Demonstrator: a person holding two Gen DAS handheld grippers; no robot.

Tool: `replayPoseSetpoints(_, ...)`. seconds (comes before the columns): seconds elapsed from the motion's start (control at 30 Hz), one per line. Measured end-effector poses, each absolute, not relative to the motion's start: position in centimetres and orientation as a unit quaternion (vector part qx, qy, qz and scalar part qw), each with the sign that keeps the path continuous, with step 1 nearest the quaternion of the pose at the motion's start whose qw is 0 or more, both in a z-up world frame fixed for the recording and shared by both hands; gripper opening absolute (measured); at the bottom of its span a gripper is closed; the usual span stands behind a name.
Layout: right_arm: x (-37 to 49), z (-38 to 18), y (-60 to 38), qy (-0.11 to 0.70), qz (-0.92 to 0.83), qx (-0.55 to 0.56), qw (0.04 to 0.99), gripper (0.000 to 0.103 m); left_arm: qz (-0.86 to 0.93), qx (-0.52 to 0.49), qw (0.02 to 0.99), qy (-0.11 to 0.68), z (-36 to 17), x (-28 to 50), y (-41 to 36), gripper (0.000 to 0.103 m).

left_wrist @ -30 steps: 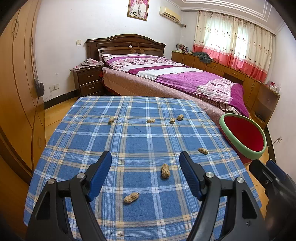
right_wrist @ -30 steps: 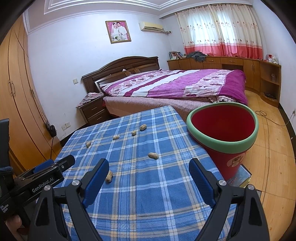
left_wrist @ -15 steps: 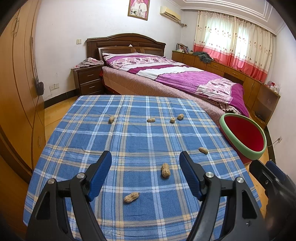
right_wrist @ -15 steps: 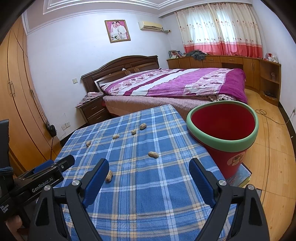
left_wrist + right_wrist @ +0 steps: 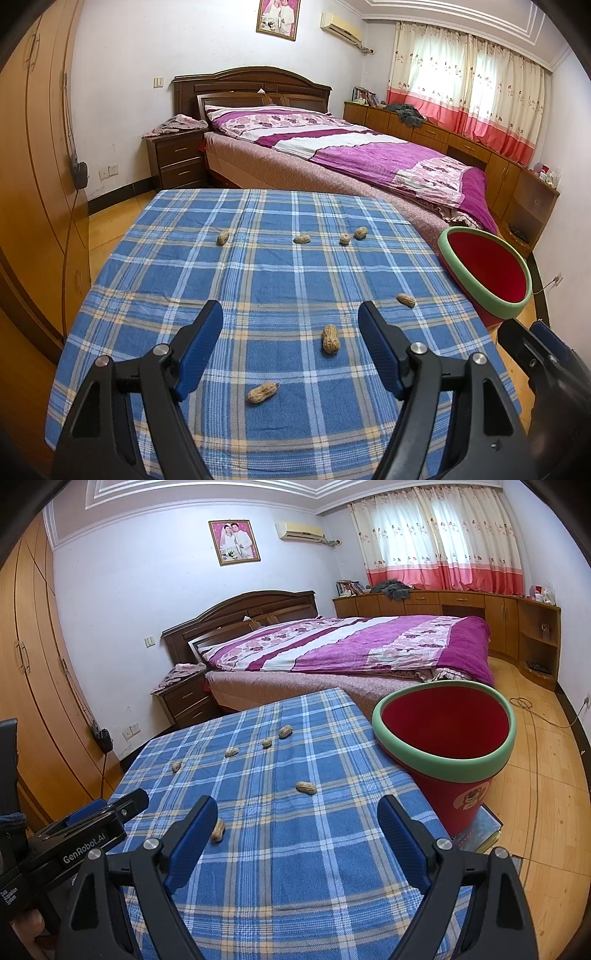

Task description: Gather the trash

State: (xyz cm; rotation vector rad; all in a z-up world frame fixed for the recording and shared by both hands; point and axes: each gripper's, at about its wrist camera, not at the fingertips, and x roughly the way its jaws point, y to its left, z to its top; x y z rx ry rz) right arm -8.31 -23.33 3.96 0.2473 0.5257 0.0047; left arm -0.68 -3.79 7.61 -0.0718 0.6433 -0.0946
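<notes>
Several peanut shells lie scattered on a table with a blue plaid cloth (image 5: 258, 280). In the left wrist view the nearest ones are a peanut (image 5: 331, 339) between my fingers' lines and another (image 5: 262, 392) closer in. A red bin with a green rim (image 5: 487, 273) stands off the table's right edge; it also shows in the right wrist view (image 5: 447, 738). My left gripper (image 5: 290, 325) is open and empty above the near table. My right gripper (image 5: 297, 821) is open and empty, with a peanut (image 5: 218, 830) by its left finger and another (image 5: 306, 787) ahead.
A bed with a purple quilt (image 5: 351, 155) stands behind the table. A wooden wardrobe (image 5: 33, 166) lines the left wall, a nightstand (image 5: 177, 162) sits beside the bed. The bin rests on books (image 5: 480, 830) on the wooden floor.
Both grippers have held almost still and stayed open. The left view has drifted very slightly; the peanuts and the bin have not moved.
</notes>
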Motion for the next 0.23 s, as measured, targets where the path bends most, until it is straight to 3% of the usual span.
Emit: replayPoseSetpoints(0.23, -8.30, 3.67, -23.31, 0.260, 0.002, 0.122, 0.958, 0.090, -0.048, -0.035, 0.946, 0.319, 7.36, -0.74, -3.82, 0.075)
